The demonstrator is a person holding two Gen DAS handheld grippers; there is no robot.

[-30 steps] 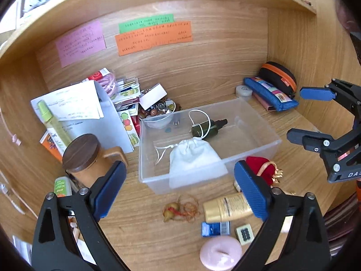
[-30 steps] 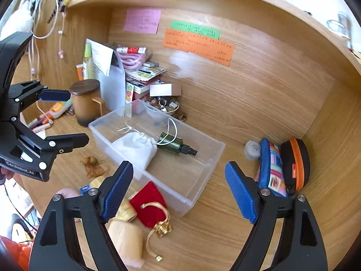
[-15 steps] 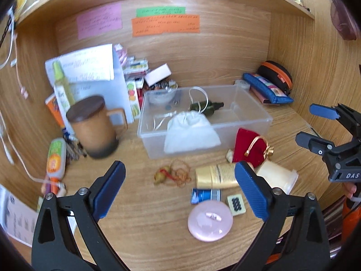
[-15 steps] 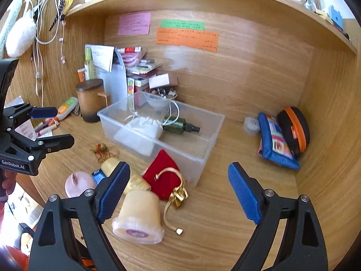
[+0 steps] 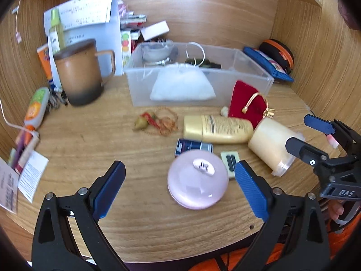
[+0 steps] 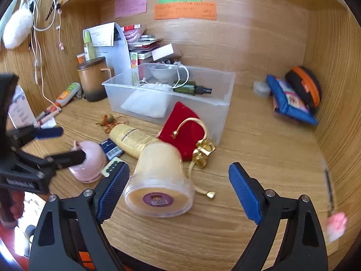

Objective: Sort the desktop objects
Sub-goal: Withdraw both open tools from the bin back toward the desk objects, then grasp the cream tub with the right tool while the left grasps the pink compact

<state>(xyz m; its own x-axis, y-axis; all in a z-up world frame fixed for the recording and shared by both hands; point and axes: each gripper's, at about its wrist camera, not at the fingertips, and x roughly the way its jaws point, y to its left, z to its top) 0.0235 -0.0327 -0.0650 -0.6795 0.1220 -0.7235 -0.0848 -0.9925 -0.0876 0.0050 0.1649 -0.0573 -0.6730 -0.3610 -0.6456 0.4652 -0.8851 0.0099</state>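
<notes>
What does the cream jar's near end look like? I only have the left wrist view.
Observer: The cream jar lies on its side with its flat end toward the right gripper; that end has a purple label.
Operator: Has the right gripper closed on it?
Observer: No. Its jaws have just been opening, and the jar lies between them with neither pad pressing on it.
Operator: Anything hidden behind the bin?
Observer: A small white roll sits right of the clear bin, beside the blue pouch.
</notes>
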